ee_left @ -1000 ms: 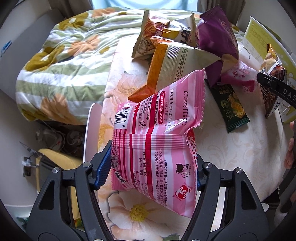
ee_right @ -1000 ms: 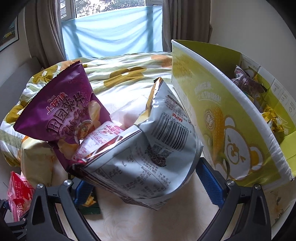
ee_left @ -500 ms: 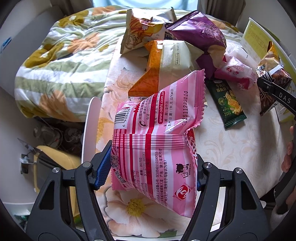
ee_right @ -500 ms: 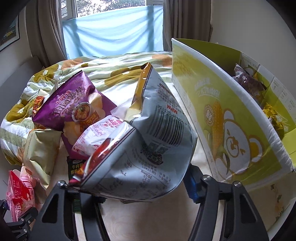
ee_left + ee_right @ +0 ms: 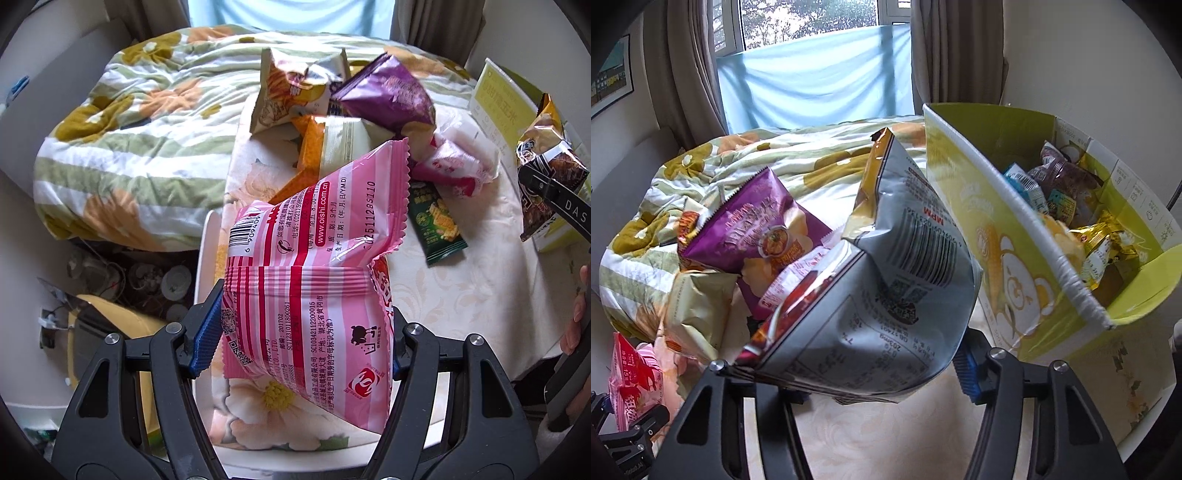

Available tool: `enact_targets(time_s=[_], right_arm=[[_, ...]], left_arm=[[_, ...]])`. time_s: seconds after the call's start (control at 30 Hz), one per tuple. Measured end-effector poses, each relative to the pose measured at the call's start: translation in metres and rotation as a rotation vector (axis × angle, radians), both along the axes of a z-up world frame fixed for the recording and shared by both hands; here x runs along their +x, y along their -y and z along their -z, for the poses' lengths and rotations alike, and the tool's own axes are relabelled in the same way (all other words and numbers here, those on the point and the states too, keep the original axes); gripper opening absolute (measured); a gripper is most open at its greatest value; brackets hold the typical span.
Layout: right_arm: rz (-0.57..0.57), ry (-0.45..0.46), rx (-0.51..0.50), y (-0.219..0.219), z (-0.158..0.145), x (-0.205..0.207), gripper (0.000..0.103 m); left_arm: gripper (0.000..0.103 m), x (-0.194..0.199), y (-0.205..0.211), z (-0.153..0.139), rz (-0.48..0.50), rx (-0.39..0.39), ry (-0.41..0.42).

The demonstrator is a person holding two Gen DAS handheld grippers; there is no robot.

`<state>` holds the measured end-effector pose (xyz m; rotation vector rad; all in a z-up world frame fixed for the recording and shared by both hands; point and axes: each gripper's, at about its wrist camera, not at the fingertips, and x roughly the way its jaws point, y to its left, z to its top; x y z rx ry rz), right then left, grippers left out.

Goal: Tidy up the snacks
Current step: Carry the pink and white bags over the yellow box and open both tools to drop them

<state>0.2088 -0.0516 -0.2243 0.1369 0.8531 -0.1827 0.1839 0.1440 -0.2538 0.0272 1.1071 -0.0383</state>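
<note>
My left gripper (image 5: 297, 332) is shut on a pink striped snack bag (image 5: 314, 266) and holds it above the table's near left part. My right gripper (image 5: 875, 373) is shut on a silver and brown snack bag (image 5: 879, 295), lifted beside the yellow-green cardboard box (image 5: 1004, 266). The box holds several snack packs (image 5: 1067, 192). On the table lie a purple chip bag (image 5: 388, 96), an orange and cream bag (image 5: 332, 147), a pink and white pack (image 5: 450, 166) and a dark green pack (image 5: 436, 221).
The table has a floral cloth (image 5: 461, 295) and ends at a rim at the left (image 5: 207, 258). A bed with a floral quilt (image 5: 129, 129) stands behind it. Clutter lies on the floor at the left (image 5: 110, 280). A window with curtains (image 5: 812, 74) is at the back.
Both grippers have risen with their bags. The right gripper has lifted the silver bag higher so the inside of the box shows. The pile on the table looks farther off.
</note>
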Motion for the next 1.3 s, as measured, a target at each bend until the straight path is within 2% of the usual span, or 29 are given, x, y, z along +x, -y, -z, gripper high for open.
enact_targets(time_s=[0.17, 0.4, 0.63, 0.8, 1.03, 1.3], right_arm=[[-0.017, 0.048, 0.016, 0.002, -0.035, -0.019, 0.055], [-0.057, 0.101, 0.047, 0.022, -0.091, -0.043, 0.055], [-0.047, 0.123, 0.101, 0.076, -0.121, -0.048, 0.055], [-0.047, 0.124, 0.094, 0.127, -0.133, -0.04, 0.055], [-0.057, 0.116, 0.103, 0.207, -0.135, -0.014, 0.055], [-0.114, 0.068, 0.13, 0.266, -0.122, 0.02, 0.055]], left_arm=[[0.065, -0.005, 0.004, -0.033, 0.03, -0.017, 0.054], [0.065, -0.001, 0.038, -0.094, 0.125, -0.077, 0.165], [0.065, 0.017, 0.108, -0.148, 0.24, -0.119, 0.251], [0.066, 0.035, 0.175, -0.177, 0.282, -0.145, 0.289], [0.066, 0.076, 0.275, -0.183, 0.301, -0.136, 0.286], [0.066, 0.131, 0.363, -0.161, 0.268, -0.116, 0.216]])
